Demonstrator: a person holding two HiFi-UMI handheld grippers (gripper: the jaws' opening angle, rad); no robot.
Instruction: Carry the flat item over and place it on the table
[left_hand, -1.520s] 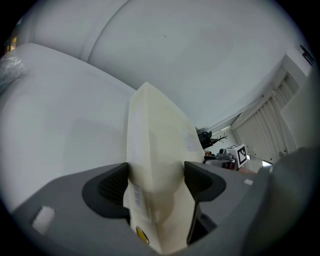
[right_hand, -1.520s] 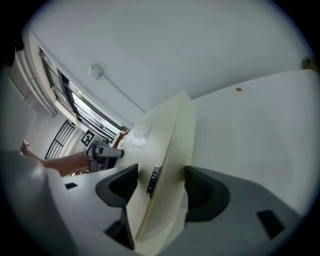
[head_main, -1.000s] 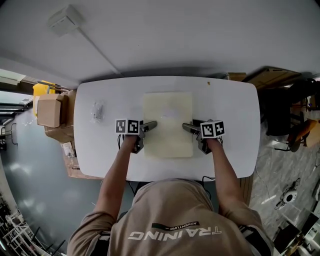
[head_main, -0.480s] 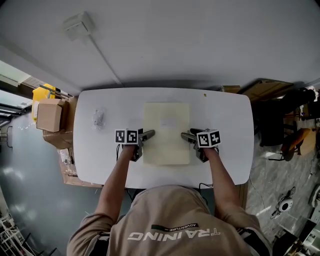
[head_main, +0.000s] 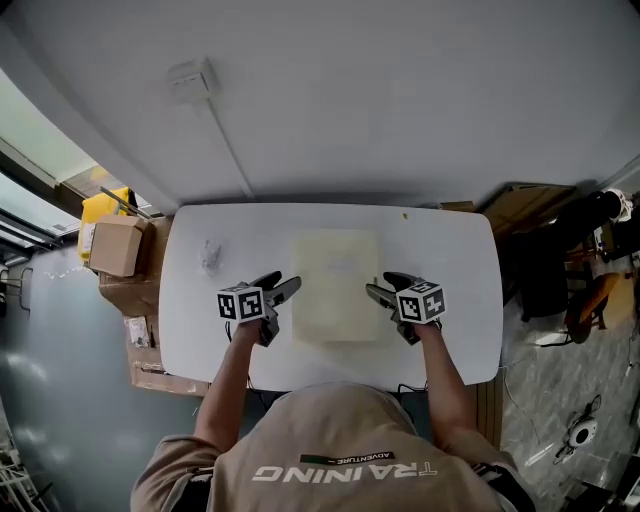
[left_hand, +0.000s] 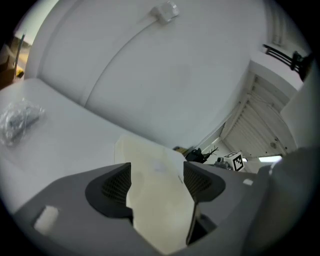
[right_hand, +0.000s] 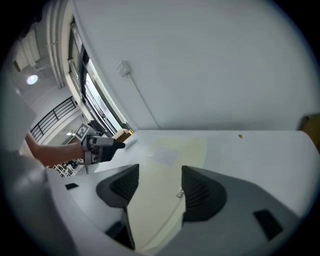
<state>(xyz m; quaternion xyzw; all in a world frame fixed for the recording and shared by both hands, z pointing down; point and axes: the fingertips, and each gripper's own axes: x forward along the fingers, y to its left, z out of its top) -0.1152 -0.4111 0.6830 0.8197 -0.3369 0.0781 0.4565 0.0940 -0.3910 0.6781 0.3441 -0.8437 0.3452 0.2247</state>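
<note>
The flat item (head_main: 335, 285) is a cream-coloured sheet lying flat in the middle of the white table (head_main: 455, 262). My left gripper (head_main: 284, 291) hovers at its left edge with the jaws spread apart. In the left gripper view the sheet (left_hand: 150, 167) shows through the wide gap of that gripper (left_hand: 157, 182), lying on the tabletop. At the sheet's right edge my right gripper (head_main: 379, 289) stands open too. The right gripper view has the sheet (right_hand: 172, 150) running between its parted jaws (right_hand: 159, 185), with the left gripper (right_hand: 102, 145) beyond.
A small clear plastic bag (head_main: 211, 254) lies on the table left of the sheet, also seen as the bag (left_hand: 20, 119). Off the table's left end stand a cardboard box (head_main: 118, 246) and a yellow object (head_main: 100, 208). A wall runs behind the table.
Both grippers have let go of the sheet's side edges and drawn back slightly toward me. The sheet stays flat on the table. The head view has pulled back.
</note>
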